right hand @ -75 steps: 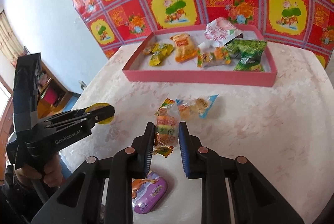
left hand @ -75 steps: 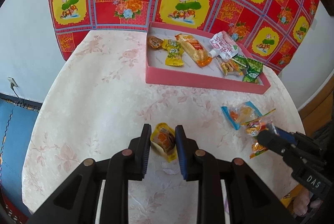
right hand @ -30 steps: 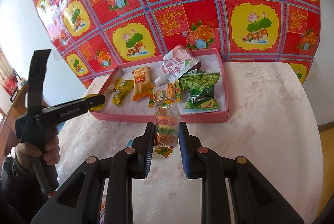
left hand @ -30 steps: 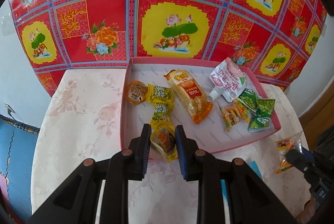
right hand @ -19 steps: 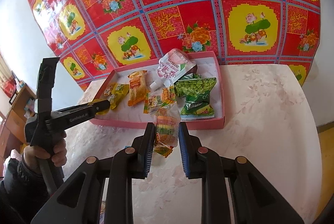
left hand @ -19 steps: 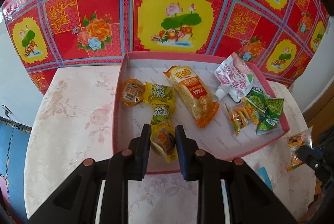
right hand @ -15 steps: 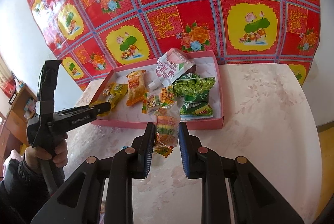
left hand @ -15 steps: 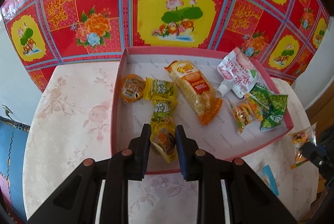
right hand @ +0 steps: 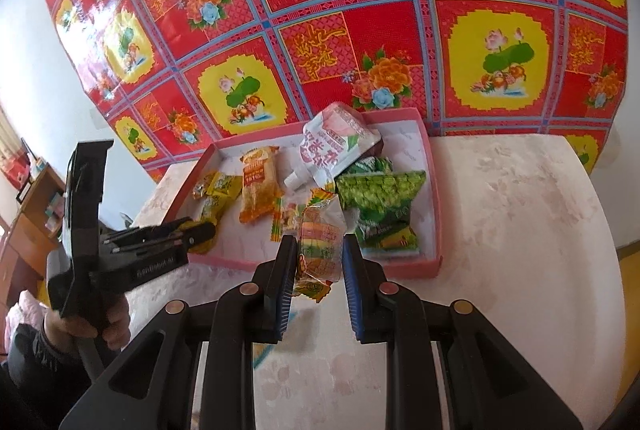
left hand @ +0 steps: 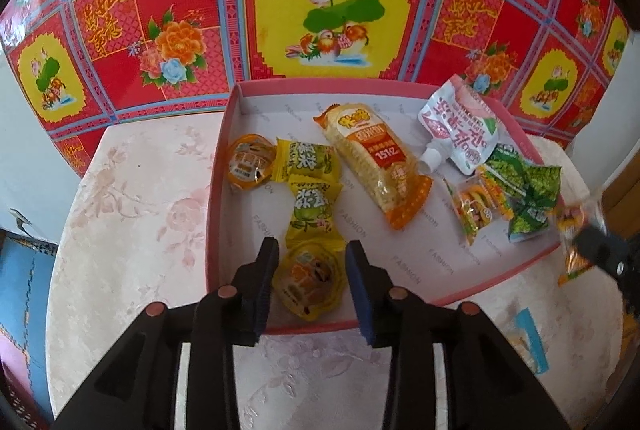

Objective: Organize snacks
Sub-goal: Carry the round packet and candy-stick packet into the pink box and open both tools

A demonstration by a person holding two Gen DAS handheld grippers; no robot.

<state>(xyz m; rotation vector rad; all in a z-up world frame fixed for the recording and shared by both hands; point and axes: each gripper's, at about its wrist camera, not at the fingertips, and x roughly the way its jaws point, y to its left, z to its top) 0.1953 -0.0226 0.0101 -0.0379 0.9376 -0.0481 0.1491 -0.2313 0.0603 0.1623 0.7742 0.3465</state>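
Observation:
A pink tray (left hand: pixel 218 213) on the round table holds several snacks. My left gripper (left hand: pixel 312 280) is open over the tray's front left part, and the yellow-orange jelly cup (left hand: pixel 310 280) lies in the tray between its fingers. My right gripper (right hand: pixel 318 266) is shut on a clear candy packet (right hand: pixel 320 246) with coloured sweets, held just in front of the tray's near wall (right hand: pixel 400 270). The right gripper and its packet also show in the left wrist view (left hand: pixel 576 230), at the tray's right end. The left gripper shows in the right wrist view (right hand: pixel 200 230).
In the tray lie a second jelly cup (left hand: pixel 250 161), two yellow candies (left hand: pixel 312 185), an orange cracker pack (left hand: pixel 376 157), a white spout pouch (left hand: pixel 460 137) and green pea bags (left hand: pixel 524 189). A blue-edged packet (left hand: pixel 528 338) lies on the table at the front right. The patterned cloth (left hand: pixel 320 9) hangs behind.
Both grippers moved from the table front toward the tray. My left gripper opened and the jelly cup now lies in the tray. My right gripper came closer to the tray with its packet.

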